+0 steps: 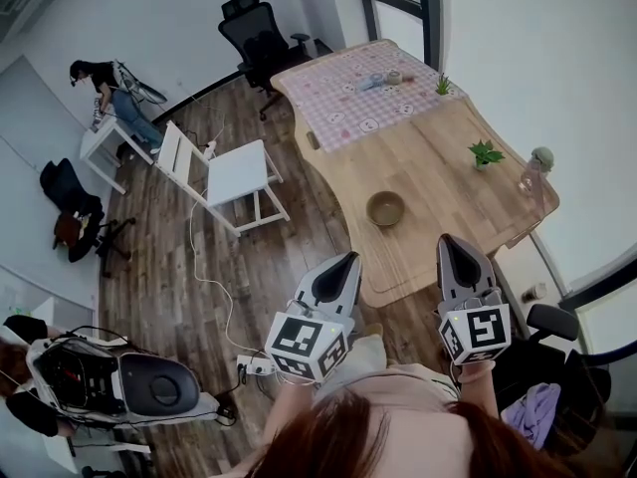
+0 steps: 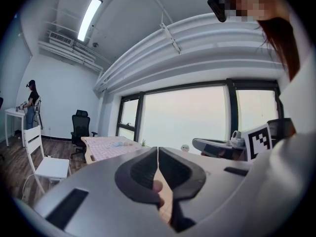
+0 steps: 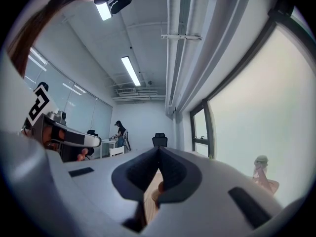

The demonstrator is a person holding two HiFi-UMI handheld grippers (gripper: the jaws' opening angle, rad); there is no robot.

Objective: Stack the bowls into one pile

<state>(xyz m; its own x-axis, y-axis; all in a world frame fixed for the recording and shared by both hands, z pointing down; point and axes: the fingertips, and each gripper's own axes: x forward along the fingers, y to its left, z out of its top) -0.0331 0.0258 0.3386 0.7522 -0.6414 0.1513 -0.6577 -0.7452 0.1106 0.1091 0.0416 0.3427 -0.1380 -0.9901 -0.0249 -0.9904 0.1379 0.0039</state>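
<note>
Brown bowl (image 1: 385, 208) alone on wooden surface (image 1: 448, 157), near its front edge; bowl ahead of and between left gripper (image 1: 344, 263) and right gripper (image 1: 450, 243); neither clearly nearer; fingers (image 2: 138, 172) of both pressed together, empty.

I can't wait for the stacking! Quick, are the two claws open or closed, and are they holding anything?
Left claw: closed, holding nothing.
Right claw: closed, holding nothing.

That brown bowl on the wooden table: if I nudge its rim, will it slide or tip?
The bowl looks rigid, wide and low, and it sits upright, so it likely slides rather than tips. The wooden table looks smooth, so expect little friction.
</note>
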